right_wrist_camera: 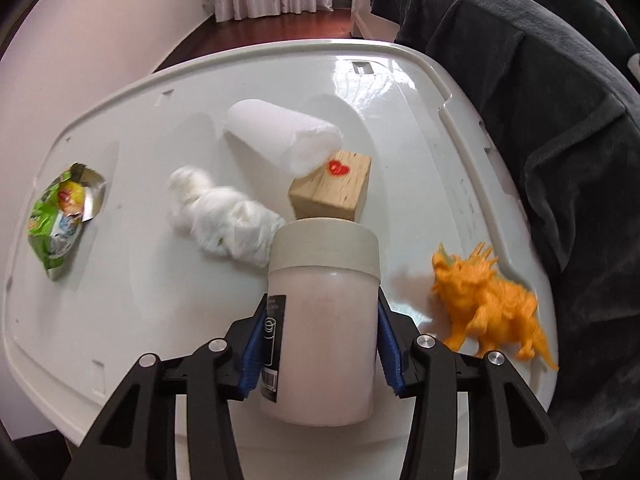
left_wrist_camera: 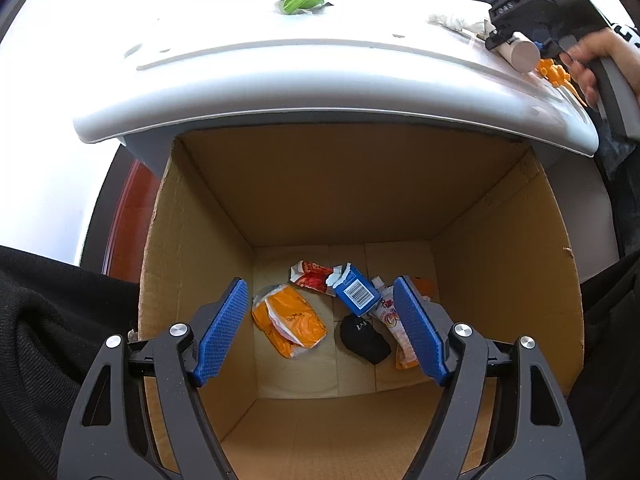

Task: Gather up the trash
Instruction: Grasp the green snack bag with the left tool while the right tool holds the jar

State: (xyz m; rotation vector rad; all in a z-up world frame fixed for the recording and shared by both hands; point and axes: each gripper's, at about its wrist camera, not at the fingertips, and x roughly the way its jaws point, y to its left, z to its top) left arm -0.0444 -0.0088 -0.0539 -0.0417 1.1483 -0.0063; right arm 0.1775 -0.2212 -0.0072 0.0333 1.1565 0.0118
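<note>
a: what's on the left?
b: the left tongs (left_wrist_camera: 320,332) hang released over the cardboard box (left_wrist_camera: 520,264), nothing between the pads. at the box bottom lie an orange wrapper (left_wrist_camera: 289,320), a red wrapper (left_wrist_camera: 312,277), a blue carton (left_wrist_camera: 357,291) and a black scrap (left_wrist_camera: 365,339).
a: and the counter (right_wrist_camera: 132,300)?
b: a green wrapper (right_wrist_camera: 58,220) at its left edge, a crumpled tissue (right_wrist_camera: 224,220) mid-counter, then a white roll (right_wrist_camera: 282,134) leaning on a wooden block (right_wrist_camera: 332,192).
a: the right side?
b: the right tongs (right_wrist_camera: 320,344) are clenched on a pale jar (right_wrist_camera: 322,320) near the front edge; an orange dinosaur (right_wrist_camera: 488,304) stands at the right edge.
</note>
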